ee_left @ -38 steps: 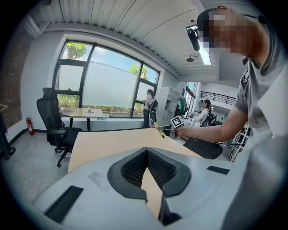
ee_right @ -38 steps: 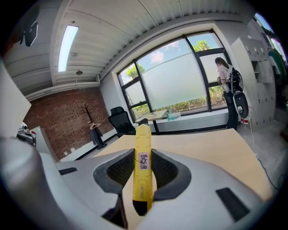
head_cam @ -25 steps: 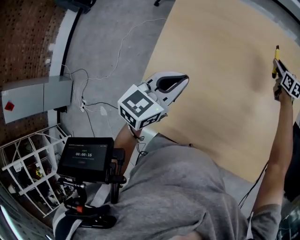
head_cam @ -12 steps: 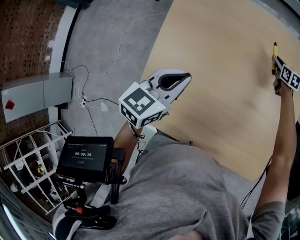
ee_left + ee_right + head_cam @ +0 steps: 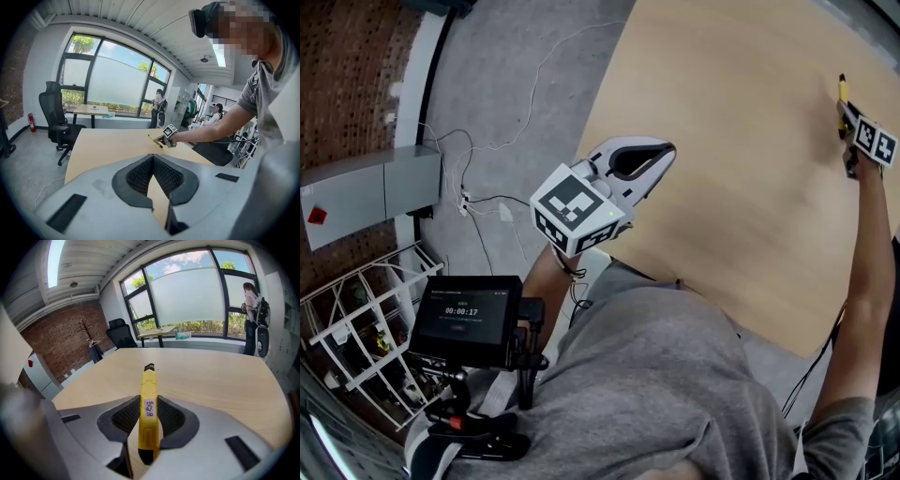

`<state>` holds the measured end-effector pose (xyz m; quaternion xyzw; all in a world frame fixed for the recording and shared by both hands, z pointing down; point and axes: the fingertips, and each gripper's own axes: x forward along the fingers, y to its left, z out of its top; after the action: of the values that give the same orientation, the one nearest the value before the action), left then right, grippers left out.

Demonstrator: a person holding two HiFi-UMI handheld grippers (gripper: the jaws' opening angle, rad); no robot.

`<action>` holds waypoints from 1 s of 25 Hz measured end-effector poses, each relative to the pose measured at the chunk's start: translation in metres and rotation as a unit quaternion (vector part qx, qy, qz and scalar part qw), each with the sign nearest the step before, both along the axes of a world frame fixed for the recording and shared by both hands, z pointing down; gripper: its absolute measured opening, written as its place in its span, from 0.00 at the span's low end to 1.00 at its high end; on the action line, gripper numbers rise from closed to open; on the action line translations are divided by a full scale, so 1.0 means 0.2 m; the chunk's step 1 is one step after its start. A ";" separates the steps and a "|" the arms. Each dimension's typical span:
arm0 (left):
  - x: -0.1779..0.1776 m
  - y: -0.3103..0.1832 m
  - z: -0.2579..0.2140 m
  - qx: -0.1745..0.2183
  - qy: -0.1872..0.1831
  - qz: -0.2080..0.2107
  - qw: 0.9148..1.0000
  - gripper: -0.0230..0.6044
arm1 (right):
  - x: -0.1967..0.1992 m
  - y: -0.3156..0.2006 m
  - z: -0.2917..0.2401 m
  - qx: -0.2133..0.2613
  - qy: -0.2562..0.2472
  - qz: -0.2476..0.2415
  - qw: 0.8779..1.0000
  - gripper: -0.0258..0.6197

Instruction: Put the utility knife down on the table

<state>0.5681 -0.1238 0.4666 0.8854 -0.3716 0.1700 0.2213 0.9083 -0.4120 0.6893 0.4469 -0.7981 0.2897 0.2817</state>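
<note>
Right gripper view: utility knife [image 5: 149, 411] over wooden table [image 5: 211, 376], brick wall [image 5: 58, 336].

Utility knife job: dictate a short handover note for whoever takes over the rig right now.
Right gripper: shut on the yellow utility knife, held far out over the table.
Left gripper: shut, empty, held by the table's near edge.
Done: knife carried out over the table, not yet set down.
Left: lower the knife onto the bare wood, open the jaws, pull back.

One utility knife [image 5: 149, 380]; one table [image 5: 741, 141]; two grippers: left gripper [image 5: 153, 159], right gripper [image 5: 149, 404].
</note>
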 end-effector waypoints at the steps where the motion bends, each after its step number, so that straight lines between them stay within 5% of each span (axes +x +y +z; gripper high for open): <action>1: 0.00 0.00 0.00 0.000 0.000 0.000 1.000 0.04 | 0.00 0.00 0.00 0.000 0.001 -0.001 1.000 0.22; 15: 0.00 0.04 0.02 -0.011 0.005 0.001 1.000 0.04 | 0.02 0.02 0.08 -0.011 0.043 -0.015 0.999 0.22; 25: 0.02 0.03 0.02 -0.016 0.005 0.000 1.000 0.04 | 0.00 0.03 0.16 -0.019 0.121 -0.078 0.989 0.22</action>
<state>0.5722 -0.1184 0.4713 0.8828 -0.3671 0.1715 0.2378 0.9083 -0.4056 0.7203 0.4096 -0.7849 0.2254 0.4066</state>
